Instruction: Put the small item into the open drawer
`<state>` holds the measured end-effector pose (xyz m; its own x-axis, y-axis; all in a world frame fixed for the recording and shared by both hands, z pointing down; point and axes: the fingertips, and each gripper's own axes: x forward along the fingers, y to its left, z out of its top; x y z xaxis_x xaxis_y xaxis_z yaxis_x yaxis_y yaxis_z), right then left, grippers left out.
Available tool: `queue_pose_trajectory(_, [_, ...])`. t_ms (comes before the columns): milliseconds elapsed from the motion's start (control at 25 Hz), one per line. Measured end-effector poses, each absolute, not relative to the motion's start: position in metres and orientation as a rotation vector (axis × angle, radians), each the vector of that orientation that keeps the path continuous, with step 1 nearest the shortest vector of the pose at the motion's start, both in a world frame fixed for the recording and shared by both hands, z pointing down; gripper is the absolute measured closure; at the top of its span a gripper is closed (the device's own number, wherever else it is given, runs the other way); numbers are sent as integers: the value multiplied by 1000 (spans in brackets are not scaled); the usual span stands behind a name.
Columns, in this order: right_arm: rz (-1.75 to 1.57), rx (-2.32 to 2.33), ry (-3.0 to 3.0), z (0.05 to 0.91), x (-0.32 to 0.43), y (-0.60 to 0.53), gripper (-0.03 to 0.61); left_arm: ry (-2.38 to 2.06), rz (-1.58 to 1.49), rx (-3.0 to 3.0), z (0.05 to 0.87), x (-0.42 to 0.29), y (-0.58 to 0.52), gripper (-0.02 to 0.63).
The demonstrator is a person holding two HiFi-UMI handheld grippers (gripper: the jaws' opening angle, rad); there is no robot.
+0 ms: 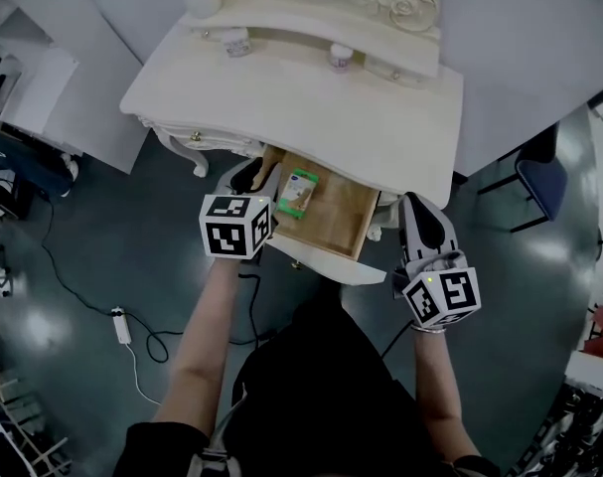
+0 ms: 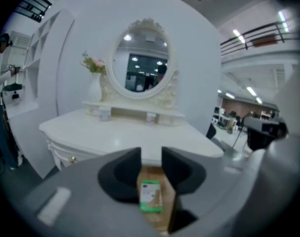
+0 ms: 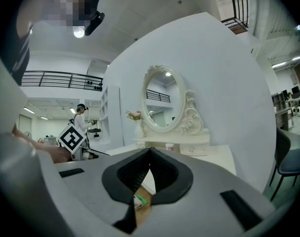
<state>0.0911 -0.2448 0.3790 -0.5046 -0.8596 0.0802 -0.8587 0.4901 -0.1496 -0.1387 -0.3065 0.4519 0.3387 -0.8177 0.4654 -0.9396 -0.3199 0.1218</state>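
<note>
White dressing table under an oval mirror: its open wooden drawer holds the green-and-white packet, lying flat toward the left side. We hold our left gripper just above it, jaws slightly apart, gripping nothing; our right gripper, jaws pressed together, hovers by the drawer's right corner

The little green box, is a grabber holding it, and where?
No, nothing is held. The green box lies loose in the open drawer. The left gripper has its jaws apart, clear of it; the right gripper is shut, empty.
</note>
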Motion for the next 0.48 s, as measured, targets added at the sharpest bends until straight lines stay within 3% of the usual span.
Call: queue_pose_trajectory(480, [-191, -1545, 2691, 358, 75, -219, 581, -1665, 248, 2394, 384, -152, -253, 541])
